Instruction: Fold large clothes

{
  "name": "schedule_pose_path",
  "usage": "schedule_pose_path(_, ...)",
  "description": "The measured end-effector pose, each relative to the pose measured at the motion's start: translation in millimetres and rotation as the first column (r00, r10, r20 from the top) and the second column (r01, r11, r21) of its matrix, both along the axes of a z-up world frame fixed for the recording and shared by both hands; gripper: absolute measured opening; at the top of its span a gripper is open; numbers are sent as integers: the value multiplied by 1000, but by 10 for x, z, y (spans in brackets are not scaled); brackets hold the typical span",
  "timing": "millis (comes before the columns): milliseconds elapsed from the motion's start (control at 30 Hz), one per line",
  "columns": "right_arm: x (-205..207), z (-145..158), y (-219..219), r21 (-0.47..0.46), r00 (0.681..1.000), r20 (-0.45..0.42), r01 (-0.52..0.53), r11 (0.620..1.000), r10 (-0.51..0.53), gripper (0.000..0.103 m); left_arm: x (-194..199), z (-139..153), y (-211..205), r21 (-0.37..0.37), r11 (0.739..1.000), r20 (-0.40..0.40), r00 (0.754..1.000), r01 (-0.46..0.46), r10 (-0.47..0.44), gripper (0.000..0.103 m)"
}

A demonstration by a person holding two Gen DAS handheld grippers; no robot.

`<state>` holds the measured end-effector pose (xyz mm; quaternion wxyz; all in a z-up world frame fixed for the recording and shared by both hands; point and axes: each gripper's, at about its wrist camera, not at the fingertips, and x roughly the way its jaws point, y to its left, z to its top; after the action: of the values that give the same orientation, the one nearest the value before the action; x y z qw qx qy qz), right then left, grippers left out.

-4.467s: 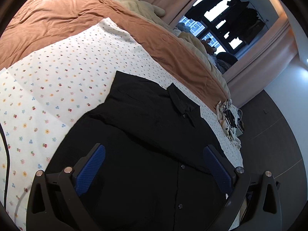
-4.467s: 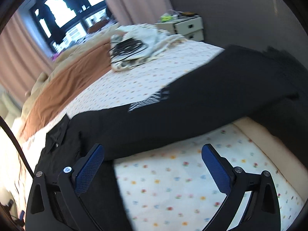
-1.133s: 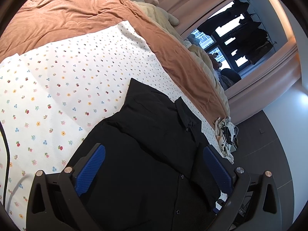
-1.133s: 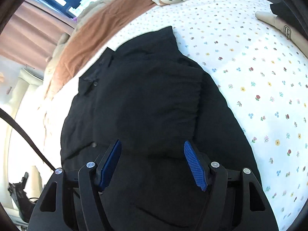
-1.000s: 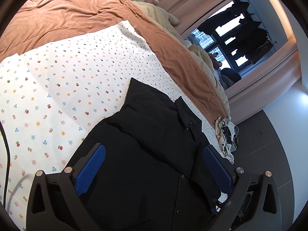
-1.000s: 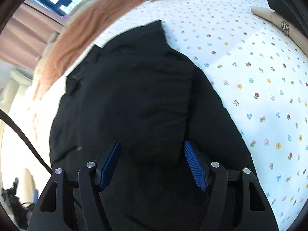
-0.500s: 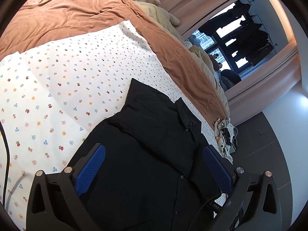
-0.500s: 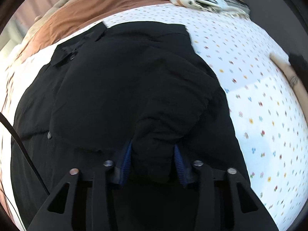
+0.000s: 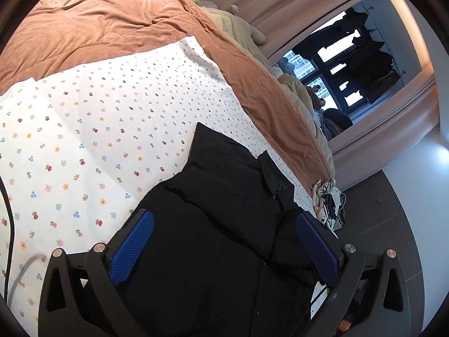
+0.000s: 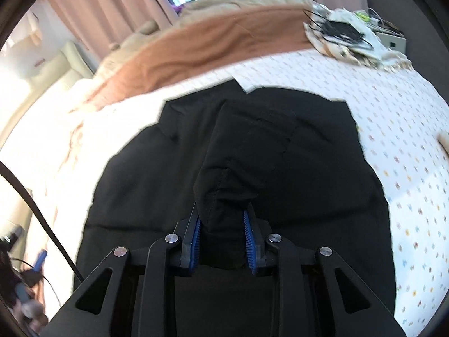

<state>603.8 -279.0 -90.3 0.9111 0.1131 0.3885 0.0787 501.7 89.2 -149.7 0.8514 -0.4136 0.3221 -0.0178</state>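
Spread over a bed, a white floral sheet (image 9: 92, 129) serves as the folding surface, with a rust-brown blanket (image 9: 112, 31) bunched behind it and a curtained window beyond.

Between the blue pads of the right gripper (image 10: 221, 234) a bunched fold of the black shirt (image 10: 252, 151) is pinched; the jaws are narrow and closing on it, and the cloth is raised from them in a tented ridge. The gathered piece is judged to be a sleeve or side panel being drawn across the body of the garment, though which cannot be told. The rest of the shirt lies flat on the sheet, collar toward the blanket and button placket toward the near edge.

The left gripper (image 9: 224, 250) is held wide apart above the shirt's lower front, with nothing grasped and no pad seen pressing the cloth.

Several risks are judged from this. Because only a thick wad is held, the fabric could slip out if it is pulled quickly. Because the body is not pinned by the other gripper, the whole shirt could be dragged across the sheet rather than folded. An uneven crease could be left where the bunch is set down, and a layer beneath may have been caught as well.

A pile of cloth and cables (image 10: 348, 36) lies at the far corner, well apart.
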Motion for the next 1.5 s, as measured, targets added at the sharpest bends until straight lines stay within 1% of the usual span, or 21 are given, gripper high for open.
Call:
schedule_pose_path(133, -17, 192, 230, 15, 998, 32, -46, 999, 45, 23, -38, 7, 125, -9, 999, 4, 999, -31, 31, 103)
schedule_pose_path(167, -46, 233, 229, 15, 998, 35, -57, 998, 56, 23, -56, 7, 173, -15, 999, 5, 999, -45, 45, 103)
schedule_pose_path(333, 68, 283, 666, -7, 991, 47, -124, 992, 125, 23, -118, 2, 363, -34, 995, 10, 996, -90, 90, 103)
schedule_pose_path(400, 177, 215, 858, -18, 989, 42, -144, 989, 145, 23, -163, 2, 462, -44, 992, 15, 992, -121, 121, 103)
schedule_pose_path(467, 432, 88, 999, -21, 989, 24, -146, 989, 146, 23, -205, 0, 546, -52, 987, 17, 988, -150, 151, 103)
schedule_pose_path(567, 582, -78, 1231, -25, 986, -10, -166, 986, 166, 24, -231, -26, 636, -62, 983, 14, 985, -174, 175, 103)
schedule_pose_path(600, 626, -152, 1308, -22, 985, -27, -171, 985, 170, 25, -230, -39, 655, -64, 982, 9, 984, -178, 179, 103)
schedule_pose_path(667, 728, -268, 1396, 13, 982, -55, -182, 983, 183, 27, -231, -73, 684, -69, 980, -1, 982, -188, 188, 103)
schedule_pose_path(733, 781, -394, 1486, 29, 980, -78, -180, 983, 181, 28, -240, -85, 698, -60, 976, -9, 978, -207, 207, 103)
schedule_pose_path(800, 789, -456, 1528, 35, 980, -92, -176, 984, 179, 34, -254, -77, 717, -54, 975, -8, 977, -213, 213, 103)
schedule_pose_path(833, 780, -487, 1529, 62, 977, -89, -186, 981, 191, 48, -251, -72, 717, -53, 976, -6, 977, -211, 211, 103)
schedule_pose_path(867, 775, -459, 1534, 82, 976, -85, -195, 977, 202, 66, -249, -69, 709, -50, 977, -7, 978, -209, 209, 103)
schedule_pose_path(900, 754, -438, 1526, 88, 975, -76, -201, 976, 208, 74, -245, -68, 706, -46, 977, -10, 978, -207, 207, 103)
schedule_pose_path(933, 723, -410, 1501, 86, 976, -63, -203, 975, 209, 78, -235, -71, 693, -43, 978, -14, 979, -205, 204, 103)
schedule_pose_path(1033, 676, -343, 1357, 88, 979, -42, -195, 977, 199, 78, -204, -64, 618, -34, 982, -18, 983, -183, 183, 103)
schedule_pose_path(1167, 440, -236, 1108, 67, 989, -14, -147, 987, 148, 78, -173, 35, 455, 29, 988, -8, 989, -149, 149, 103)
schedule_pose_path(1300, 169, -158, 805, 68, 994, 30, -107, 992, 105, 79, -127, 172, 217, 87, 992, 9, 996, -88, 88, 103)
schedule_pose_path(1400, -17, -164, 498, 63, 997, 39, -74, 995, 71, 78, -102, 275, 17, 148, 988, 18, 999, -33, 31, 103)
schedule_pose_path(1467, -147, -168, 288, 57, 999, 37, -42, 998, 40, 78, -126, 345, -75, 167, 986, 24, 1000, -8, 3, 103)
schedule_pose_path(1500, -240, -148, 186, 50, 999, 36, -21, 999, 19, 78, -159, 395, -110, 174, 985, 42, 999, 3, -10, 103)
